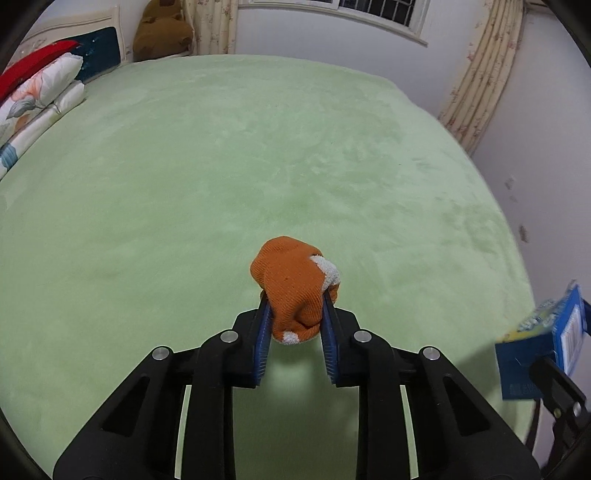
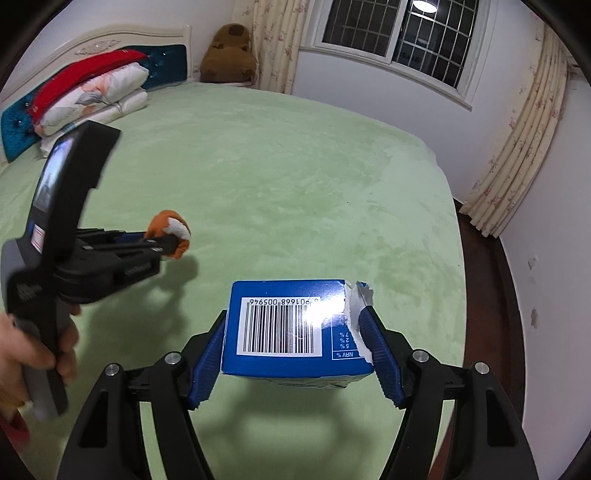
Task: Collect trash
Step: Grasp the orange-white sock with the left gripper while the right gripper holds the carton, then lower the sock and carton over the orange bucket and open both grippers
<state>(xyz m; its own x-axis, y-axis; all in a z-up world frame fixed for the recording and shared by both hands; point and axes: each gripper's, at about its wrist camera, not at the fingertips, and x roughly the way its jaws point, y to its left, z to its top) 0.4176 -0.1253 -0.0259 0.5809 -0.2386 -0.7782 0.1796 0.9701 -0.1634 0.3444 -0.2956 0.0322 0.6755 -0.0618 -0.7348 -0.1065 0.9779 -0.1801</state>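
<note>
My left gripper [image 1: 295, 314] is shut on a balled-up orange sock with white patches [image 1: 293, 284] and holds it above the green bed [image 1: 221, 166]. From the right wrist view, the left gripper [image 2: 166, 245] and the sock [image 2: 170, 230] are at the left, held by a hand. My right gripper [image 2: 295, 332] is shut on a torn blue carton with a barcode [image 2: 291, 326], lifted over the bed [image 2: 277, 184]. The carton also shows at the right edge of the left wrist view [image 1: 543, 343].
Folded floral quilts and a red pillow [image 2: 85, 96] lie at the headboard [image 2: 92, 44]. A brown plush toy [image 2: 229, 53] sits in the far corner by the curtain. A window [image 2: 399, 33] and white walls lie beyond; dark floor [image 2: 491, 266] borders the bed's right side.
</note>
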